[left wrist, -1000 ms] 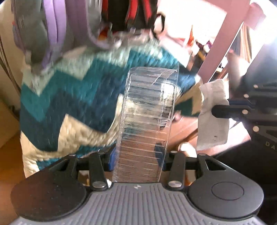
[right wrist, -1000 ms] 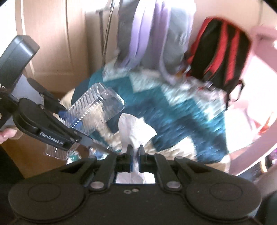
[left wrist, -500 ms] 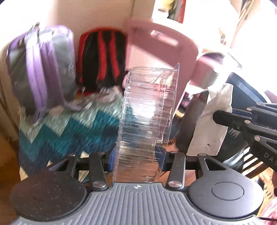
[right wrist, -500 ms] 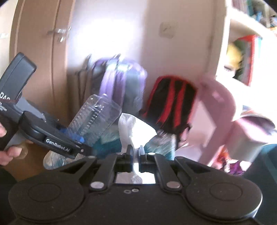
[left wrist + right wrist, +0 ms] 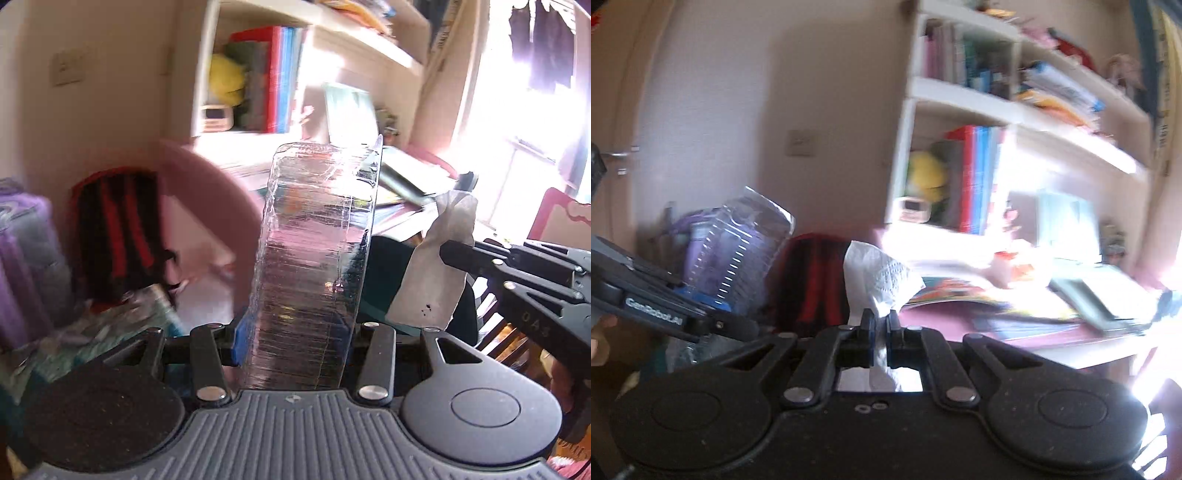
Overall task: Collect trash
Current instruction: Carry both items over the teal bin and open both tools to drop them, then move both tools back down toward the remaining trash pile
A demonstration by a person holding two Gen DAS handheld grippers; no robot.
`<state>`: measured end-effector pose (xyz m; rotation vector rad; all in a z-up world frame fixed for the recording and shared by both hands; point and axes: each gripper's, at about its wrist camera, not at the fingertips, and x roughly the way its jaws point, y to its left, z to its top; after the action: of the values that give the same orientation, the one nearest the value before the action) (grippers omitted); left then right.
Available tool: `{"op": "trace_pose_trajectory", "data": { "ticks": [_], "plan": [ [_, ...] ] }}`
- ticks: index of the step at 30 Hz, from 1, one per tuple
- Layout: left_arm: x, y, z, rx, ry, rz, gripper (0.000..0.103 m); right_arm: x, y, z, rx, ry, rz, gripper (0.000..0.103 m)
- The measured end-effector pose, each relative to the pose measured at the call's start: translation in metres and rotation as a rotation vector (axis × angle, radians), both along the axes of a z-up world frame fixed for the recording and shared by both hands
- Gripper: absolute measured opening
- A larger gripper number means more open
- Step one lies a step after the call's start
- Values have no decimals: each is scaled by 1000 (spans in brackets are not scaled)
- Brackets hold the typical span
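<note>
My left gripper (image 5: 295,338) is shut on a clear ribbed plastic container (image 5: 314,266) that stands upright between its fingers. The container also shows in the right wrist view (image 5: 738,251), at the left. My right gripper (image 5: 880,321) is shut on a crumpled white tissue (image 5: 877,273) that sticks up above the fingers. In the left wrist view the tissue (image 5: 439,273) hangs from the right gripper (image 5: 448,249) at the right. Both grippers are held up in the air, side by side.
A pink desk (image 5: 1052,336) covered with books and papers stands ahead right, under white shelves (image 5: 1015,114) of books. A pink chair back (image 5: 210,199), a red-and-black backpack (image 5: 118,236) and a purple backpack (image 5: 26,258) are at the left. A bright window (image 5: 535,110) is at the right.
Both grippers have swung up and to the right, away from the chevron blanket toward the desk and shelves. Each keeps its hold on its item.
</note>
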<state>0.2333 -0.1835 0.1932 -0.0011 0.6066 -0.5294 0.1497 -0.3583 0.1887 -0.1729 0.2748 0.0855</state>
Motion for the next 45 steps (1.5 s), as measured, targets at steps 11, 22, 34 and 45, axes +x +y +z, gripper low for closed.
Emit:
{"op": "trace_pose_trajectory", "data": {
  "ticks": [11, 22, 34, 45],
  "plan": [
    [60, -140, -8, -16, 93, -120, 45, 24, -95, -33, 76, 102, -196, 5],
    [88, -225, -66, 136, 185, -174, 46, 42, -121, -84, 101, 242, -229, 12],
    [96, -222, -84, 166, 209, -165, 74, 43, -120, -95, 123, 298, -221, 40],
    [66, -176, -48, 118, 143, -141, 74, 22, -99, -70, 128, 260, -180, 49]
  ]
}}
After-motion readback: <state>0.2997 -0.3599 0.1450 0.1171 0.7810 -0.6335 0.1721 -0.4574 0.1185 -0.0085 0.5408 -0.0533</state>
